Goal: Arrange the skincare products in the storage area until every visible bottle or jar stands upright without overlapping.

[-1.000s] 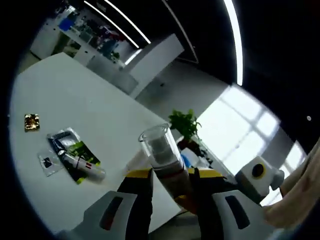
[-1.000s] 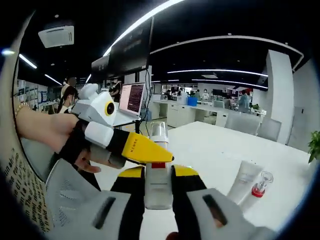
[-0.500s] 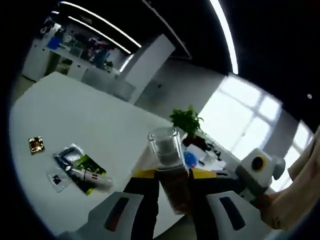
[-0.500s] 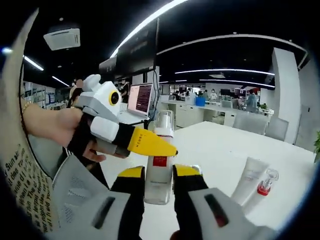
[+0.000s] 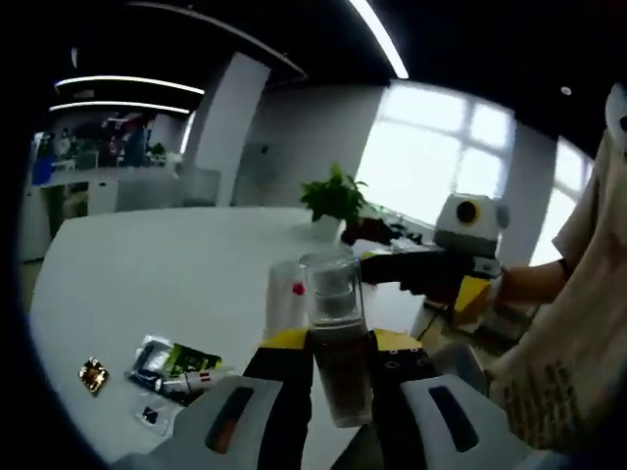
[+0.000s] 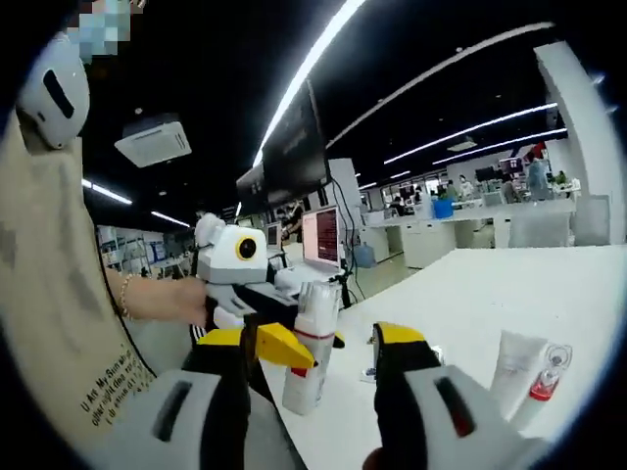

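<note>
above the white table (image 5: 176, 255), the left gripper (image 5: 338, 343) is clenched on a pump bottle (image 5: 335, 338) with a clear cap, held in the air. the right gripper (image 6: 323, 338) stands released, jaws apart. a white tube (image 6: 511, 360) and a small red-capped bottle (image 6: 545, 377) wait on the table near the right gripper; sachets (image 5: 176, 364) lie flat. most arranging looks left to do.

Bottle (image 5: 338, 352) base behind jaws.
</note>
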The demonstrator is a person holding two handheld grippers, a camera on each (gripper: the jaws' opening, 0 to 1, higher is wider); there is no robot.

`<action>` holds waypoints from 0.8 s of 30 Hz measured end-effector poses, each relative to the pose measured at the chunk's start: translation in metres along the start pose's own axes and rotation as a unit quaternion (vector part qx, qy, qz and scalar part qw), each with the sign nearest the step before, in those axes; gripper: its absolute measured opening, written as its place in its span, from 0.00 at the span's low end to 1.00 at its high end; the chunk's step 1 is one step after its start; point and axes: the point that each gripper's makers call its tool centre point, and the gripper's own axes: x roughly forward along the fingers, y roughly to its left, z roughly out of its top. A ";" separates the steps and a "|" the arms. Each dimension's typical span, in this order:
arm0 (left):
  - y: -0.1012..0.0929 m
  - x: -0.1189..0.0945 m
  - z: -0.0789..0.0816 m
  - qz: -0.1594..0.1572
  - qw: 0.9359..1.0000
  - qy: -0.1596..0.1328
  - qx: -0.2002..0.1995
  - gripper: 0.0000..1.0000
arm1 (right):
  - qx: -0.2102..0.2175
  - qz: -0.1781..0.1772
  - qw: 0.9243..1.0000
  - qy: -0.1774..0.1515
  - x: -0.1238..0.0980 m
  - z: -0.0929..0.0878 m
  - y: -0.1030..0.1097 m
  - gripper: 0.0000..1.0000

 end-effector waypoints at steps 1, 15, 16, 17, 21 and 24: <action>-0.005 0.002 0.000 -0.008 1.000 0.004 0.013 0.18 | -0.006 0.003 1.000 0.003 0.003 0.002 0.000 0.49; -0.010 0.008 0.003 -0.041 0.996 0.037 0.071 0.18 | -0.035 0.028 0.999 0.023 0.014 0.005 0.002 0.30; -0.009 0.008 0.004 -0.043 0.996 0.037 0.072 0.18 | -0.034 0.028 0.999 0.023 0.013 0.005 0.002 0.28; -0.009 0.008 0.005 -0.044 0.996 0.036 0.072 0.18 | -0.033 0.026 0.999 0.021 0.013 0.006 0.001 0.28; -0.011 0.009 0.008 -0.055 0.995 0.036 0.080 0.18 | -0.036 0.027 0.999 0.022 0.009 0.007 0.001 0.26; -0.014 0.010 0.008 -0.064 0.993 0.041 0.095 0.19 | -0.034 0.024 0.999 0.018 0.006 0.008 -0.001 0.24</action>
